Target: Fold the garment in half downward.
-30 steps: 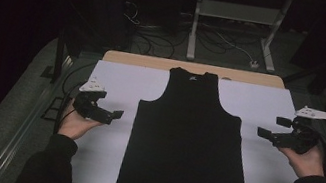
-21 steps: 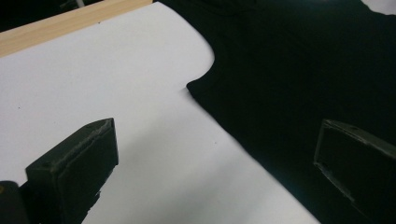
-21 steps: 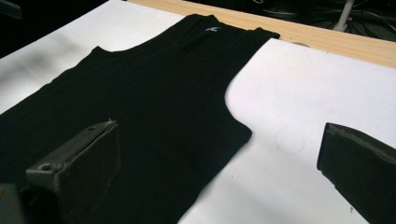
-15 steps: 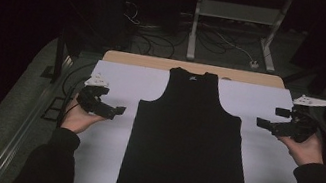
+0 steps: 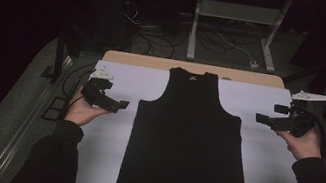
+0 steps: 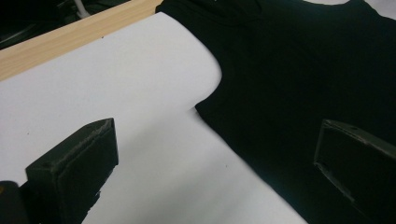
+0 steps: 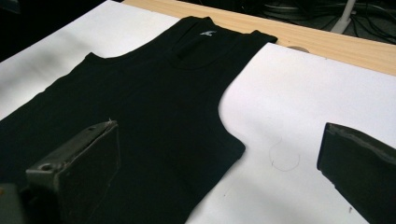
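Both grippers have drifted slightly up the table since a second ago. Left gripper [image 5: 115,104] hovers with jaws spread, beside a black tank top [image 5: 191,142] lying flat on white paper [image 5: 107,135]. Right gripper [image 5: 268,115] hovers, jaws spread.

left tool [image 6: 212,175] gapes wide over black tank top [image 6: 299,84] edge on white sheet [image 6: 116,84].

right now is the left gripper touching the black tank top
Apart. In the high view, white sheet shows between the left gripper and the tank top; its jaws stand open.
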Available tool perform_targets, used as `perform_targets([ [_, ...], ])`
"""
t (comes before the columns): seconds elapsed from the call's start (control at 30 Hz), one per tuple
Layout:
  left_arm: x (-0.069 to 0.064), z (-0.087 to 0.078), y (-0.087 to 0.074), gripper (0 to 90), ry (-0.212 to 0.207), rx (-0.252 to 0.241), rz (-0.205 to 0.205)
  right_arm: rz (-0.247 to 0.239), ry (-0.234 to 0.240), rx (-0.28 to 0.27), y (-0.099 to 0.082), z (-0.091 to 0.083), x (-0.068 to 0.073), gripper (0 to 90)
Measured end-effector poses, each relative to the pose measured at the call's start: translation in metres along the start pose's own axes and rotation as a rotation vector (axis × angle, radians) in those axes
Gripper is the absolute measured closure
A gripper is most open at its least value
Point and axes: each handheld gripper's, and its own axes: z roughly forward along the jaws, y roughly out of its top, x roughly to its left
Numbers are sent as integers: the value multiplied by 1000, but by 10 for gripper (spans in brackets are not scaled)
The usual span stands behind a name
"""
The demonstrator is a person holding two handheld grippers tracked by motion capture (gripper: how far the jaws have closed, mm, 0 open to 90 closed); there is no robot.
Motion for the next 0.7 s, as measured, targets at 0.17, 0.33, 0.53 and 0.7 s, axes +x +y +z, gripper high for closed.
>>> perform_targets([
  [0.17,-1,7,8,0,-20,15,13,2,5,6,4,5,-1,0],
  [0.33,1,13,14,0,-36,30,11,0,8,22,5,11,-1,0],
  [0.53,4,22,18,0,-47,38,9,22,11,33,5,20,-6,0],
  [0.7,8,31,17,0,-59,35,-15,29,11,39,4,26,-9,0],
])
